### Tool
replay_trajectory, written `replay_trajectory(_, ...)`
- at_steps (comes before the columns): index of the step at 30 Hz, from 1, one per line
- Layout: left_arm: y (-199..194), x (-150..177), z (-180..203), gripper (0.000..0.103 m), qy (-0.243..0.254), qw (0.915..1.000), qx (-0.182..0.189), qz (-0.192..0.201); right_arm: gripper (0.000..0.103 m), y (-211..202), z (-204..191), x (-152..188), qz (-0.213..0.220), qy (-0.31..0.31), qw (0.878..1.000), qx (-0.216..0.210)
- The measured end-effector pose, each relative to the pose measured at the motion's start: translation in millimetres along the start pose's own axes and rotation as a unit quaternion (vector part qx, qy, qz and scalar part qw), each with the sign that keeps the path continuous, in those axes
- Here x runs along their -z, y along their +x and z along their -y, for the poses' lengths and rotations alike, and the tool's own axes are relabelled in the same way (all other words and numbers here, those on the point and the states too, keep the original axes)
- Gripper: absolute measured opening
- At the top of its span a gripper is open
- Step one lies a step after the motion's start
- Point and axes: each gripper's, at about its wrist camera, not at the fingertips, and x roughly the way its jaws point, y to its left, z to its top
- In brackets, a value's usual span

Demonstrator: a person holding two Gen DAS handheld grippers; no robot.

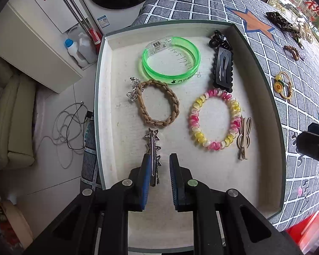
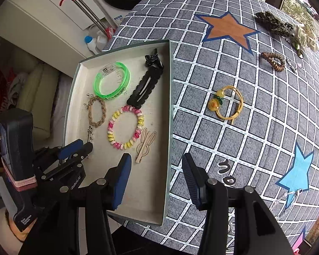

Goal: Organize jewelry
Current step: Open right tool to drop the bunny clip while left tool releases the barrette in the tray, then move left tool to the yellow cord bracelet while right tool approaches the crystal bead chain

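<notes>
A shallow box (image 1: 263, 68) (image 2: 170, 97) holds a green bangle (image 1: 171, 60) (image 2: 111, 80), a braided brown band (image 1: 158, 104) (image 2: 96, 111), a pink and yellow coil band (image 1: 214, 119) (image 2: 125, 127), a black clip (image 1: 221, 63) (image 2: 143, 88) and a wooden clip (image 1: 243, 138) (image 2: 144, 145). My left gripper (image 1: 159, 167) (image 2: 78, 146) is open over the box; a silver star clip (image 1: 153, 155) (image 2: 89, 135) lies between its fingers, against the left pad. My right gripper (image 2: 157, 178) is open and empty over the box's right wall.
On the checked cloth (image 2: 244, 127) to the right lie a yellow flower band (image 2: 228, 104) (image 1: 284, 85), a brown coil band (image 2: 273, 60), a dark scrunchie (image 2: 272, 24) and a white piece (image 2: 307, 36). The floor with cables (image 1: 68, 123) lies left of the table.
</notes>
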Motion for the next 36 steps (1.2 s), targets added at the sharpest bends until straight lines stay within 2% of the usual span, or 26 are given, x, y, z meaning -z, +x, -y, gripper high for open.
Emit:
replay_trajectory(1,-0.4,0.0,1.7,0.024,0.003,1.0000,0.002,-0.002,0.054,-2.2,7.4,2.1,-0.001,0.010,1.000,0.002)
replay_trajectory(2,-1.1,0.3,4.6,0.032,0.007,1.0000,0.002,-0.004,0.054,-4.2,15.0,4.4,-0.001,0.020,1.000,0.004)
replay_trajectory(3,-1.3,0.8,6.6,0.072,0.009,0.9999,0.000,-0.007,0.054,-7.4,19.9,9.2,-0.001,0.030,1.000,0.006)
replay_trajectory(4,-3.1,1.2,7.4,0.092,0.006,1.0000,-0.003,-0.005,0.054,-9.6,26.9,12.1,0.000,0.040,0.999,0.007)
replay_trajectory(5,-7.7,2.1,7.9,0.103,0.002,1.0000,-0.004,0.007,0.054,-11.7,34.1,14.8,0.001,0.050,0.999,0.009)
replay_trajectory(13,-25.0,2.3,30.8,0.103,0.027,0.9995,-0.013,0.011,0.063,-25.6,90.6,44.6,-0.002,0.120,0.992,0.024)
replay_trajectory(16,-34.9,0.7,42.5,0.103,0.047,0.9985,-0.015,0.025,0.070,-28.5,112.7,57.6,-0.006,0.149,0.988,0.028)
replay_trajectory(19,-44.4,-2.0,57.3,0.103,0.066,0.9973,-0.004,0.031,0.082,-31.6,133.3,70.2,-0.006,0.179,0.983,0.031)
replay_trajectory(28,-61.3,-23.8,116.5,0.103,0.127,0.9911,0.019,0.033,0.085,-41.2,187.3,104.4,0.002,0.257,0.966,0.034)
replay_trajectory(30,-62.8,-25.6,131.6,0.103,0.141,0.9893,0.021,0.033,0.103,-43.1,197.9,111.1,0.002,0.268,0.963,0.035)
replay_trajectory(36,-57.8,-31.8,170.2,0.103,0.160,0.9863,0.030,0.025,0.103,-48.9,226.0,129.2,-0.005,0.293,0.955,0.041)
